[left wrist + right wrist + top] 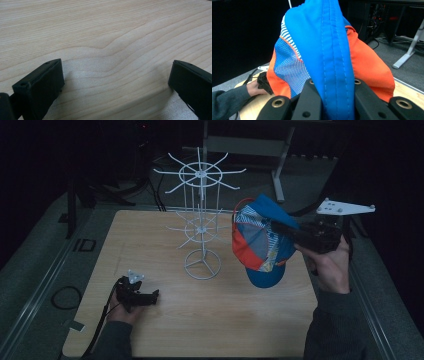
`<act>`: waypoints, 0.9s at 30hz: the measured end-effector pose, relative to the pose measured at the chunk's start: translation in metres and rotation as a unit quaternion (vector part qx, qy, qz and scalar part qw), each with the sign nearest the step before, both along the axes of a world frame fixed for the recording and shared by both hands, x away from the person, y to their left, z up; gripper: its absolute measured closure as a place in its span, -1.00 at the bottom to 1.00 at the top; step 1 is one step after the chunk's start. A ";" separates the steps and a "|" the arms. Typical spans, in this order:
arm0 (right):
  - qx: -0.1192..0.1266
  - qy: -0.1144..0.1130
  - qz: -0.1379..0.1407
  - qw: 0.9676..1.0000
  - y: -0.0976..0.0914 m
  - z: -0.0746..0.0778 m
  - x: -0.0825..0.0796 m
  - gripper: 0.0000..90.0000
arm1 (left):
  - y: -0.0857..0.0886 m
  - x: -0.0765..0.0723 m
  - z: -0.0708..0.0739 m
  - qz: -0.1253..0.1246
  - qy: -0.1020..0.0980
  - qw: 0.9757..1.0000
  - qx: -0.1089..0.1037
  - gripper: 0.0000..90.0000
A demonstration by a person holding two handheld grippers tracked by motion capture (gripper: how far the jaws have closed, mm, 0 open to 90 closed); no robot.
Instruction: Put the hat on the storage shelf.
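The high view looks forward and down over the whole pale wooden bench (210,320). The left gripper view sits close above that same wood grain. The right gripper view, very close, faces the blue-and-orange fabric cap (332,57), which the high view shares.

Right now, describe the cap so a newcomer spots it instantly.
Start at the wooden table and find the white wire rack standing at its middle. Just right of the rack, held in the air, hangs the cap, its blue brim pinched in the right hand-held gripper. It is the one colourful cloth item: blue, orange and white-striped panels.
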State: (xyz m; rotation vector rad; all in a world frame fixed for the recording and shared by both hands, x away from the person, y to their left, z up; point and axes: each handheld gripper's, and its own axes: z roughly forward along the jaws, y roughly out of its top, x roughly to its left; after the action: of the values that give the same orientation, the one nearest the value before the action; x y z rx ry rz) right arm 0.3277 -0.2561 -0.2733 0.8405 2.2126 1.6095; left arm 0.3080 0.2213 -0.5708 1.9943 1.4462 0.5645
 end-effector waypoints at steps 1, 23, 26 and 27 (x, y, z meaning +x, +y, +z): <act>0.001 0.000 0.000 1.000 0.000 0.000 0.000 0.94 | 0.000 0.000 0.000 0.000 0.000 1.000 0.000 -1.00; 0.022 -0.013 -0.006 1.000 -0.002 0.010 -0.005 0.94 | 0.000 0.000 0.000 0.000 0.000 1.000 0.000 -1.00; 0.027 -0.016 -0.007 0.999 -0.003 0.012 -0.006 0.94 | 0.000 0.000 0.000 0.000 0.000 1.000 0.000 -1.00; 0.028 -0.017 -0.008 0.999 -0.003 0.013 -0.006 0.94 | 0.000 0.000 0.000 0.000 0.000 1.000 0.000 -1.00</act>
State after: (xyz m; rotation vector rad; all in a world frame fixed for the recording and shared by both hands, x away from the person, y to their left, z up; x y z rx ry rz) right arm 0.3218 -0.2591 -0.2603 0.8379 2.1414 1.6738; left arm 0.3080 0.2213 -0.5708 1.9943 1.4462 0.5644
